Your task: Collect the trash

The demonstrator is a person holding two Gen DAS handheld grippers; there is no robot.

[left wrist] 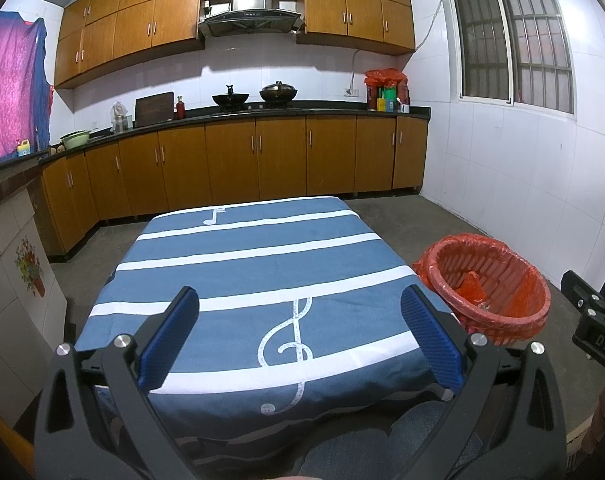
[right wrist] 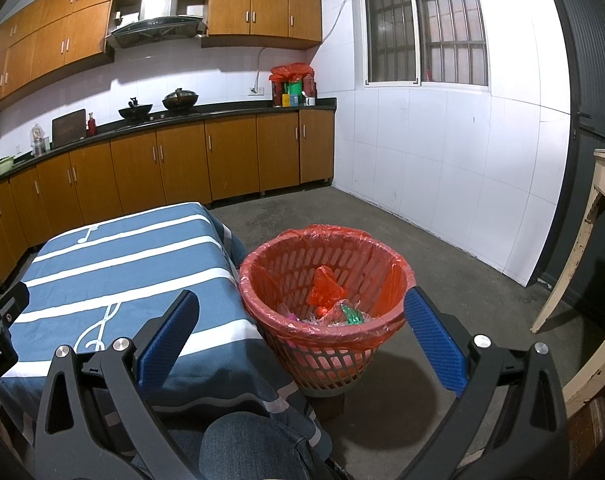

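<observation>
A red plastic waste basket (right wrist: 322, 360) lined with a red bag stands on the floor right of the table; it also shows in the left wrist view (left wrist: 498, 320). Crumpled wrappers (right wrist: 334, 308) lie inside it. My left gripper (left wrist: 300, 324) is open and empty above the near part of the table (left wrist: 262, 264), which has a blue cloth with white stripes and music notes. My right gripper (right wrist: 302, 320) is open and empty, held over the near side of the basket and the table's right edge (right wrist: 142, 256). No loose trash shows on the cloth.
Wooden kitchen cabinets (left wrist: 230, 164) and a dark counter with woks run along the back wall. A white tiled wall with a barred window (right wrist: 422, 24) is on the right. A pale wooden table leg (right wrist: 574, 248) stands at far right. The floor is bare concrete (right wrist: 442, 280).
</observation>
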